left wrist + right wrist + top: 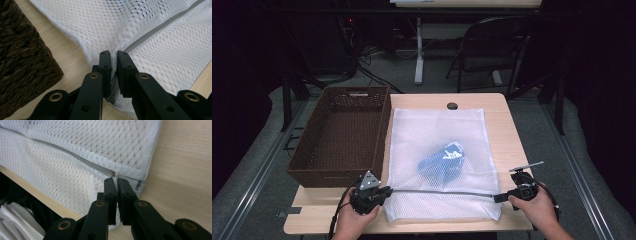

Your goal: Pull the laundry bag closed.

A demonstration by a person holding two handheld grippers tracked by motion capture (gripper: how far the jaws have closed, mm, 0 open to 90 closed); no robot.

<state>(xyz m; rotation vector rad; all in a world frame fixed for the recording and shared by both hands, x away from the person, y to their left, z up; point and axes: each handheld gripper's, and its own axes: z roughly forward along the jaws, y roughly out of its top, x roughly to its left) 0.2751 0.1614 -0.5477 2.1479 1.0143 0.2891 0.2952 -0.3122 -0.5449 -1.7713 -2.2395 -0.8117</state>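
A white mesh laundry bag (439, 165) lies flat across the middle of the light wooden table (507, 125), its near edge close to the table's front edge, with a blue folded garment (442, 160) inside it showing through the mesh. Beside it, along the table's left edge, stands a dark brown woven basket (342, 135), empty as far as the high view shows. A grey zipper (442, 192) runs across the bag parallel to the front edge. The left gripper (113, 53) pinches the mesh at the zipper's left end, near the bag's front left corner, jaws nearly together on the fabric. The right gripper (115, 180) sits at the bag's front right corner, its jaws closed on the fabric just below the small metal zipper slider (112, 173), which rests at that end; whether they catch the pull tab itself I cannot tell. The step in hand looks like the zipper work: both ends are anchored and the zipper is drawn taut. The next move likely calls for one gripper to keep the bag's end pinned while the other takes the slider's tab cleanly and draws it along the zipper line, level with the table, without lifting the bag or bunching the mesh.
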